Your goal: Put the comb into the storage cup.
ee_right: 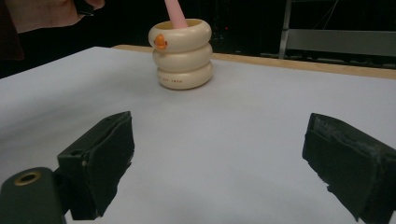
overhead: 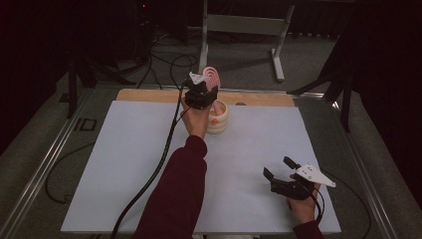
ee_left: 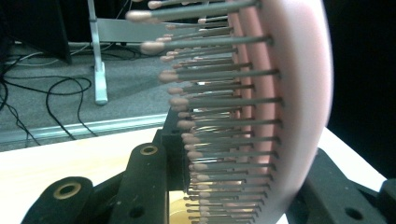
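A pink hairbrush (overhead: 212, 74) with grey, pink-tipped bristles stands head up at the back of the table. Its handle (ee_right: 175, 11) goes down into a cream ringed cup (overhead: 219, 118) with a small orange duck beak on it. My left gripper (overhead: 201, 92) is shut on the brush head just above the cup. In the left gripper view the brush head (ee_left: 292, 116) sits between the black jaws. Near the front right, my right gripper (overhead: 277, 166) rests open with nothing between its fingers. It points toward the cup (ee_right: 183, 56) across bare white surface.
A white sheet (overhead: 124, 164) covers the table, with a wooden strip (overhead: 149, 94) along its back edge. The left gripper's black cable (overhead: 159, 159) trails across the sheet to the front. Beyond the table stand a metal frame (overhead: 244, 25) and loose floor cables (overhead: 164, 62).
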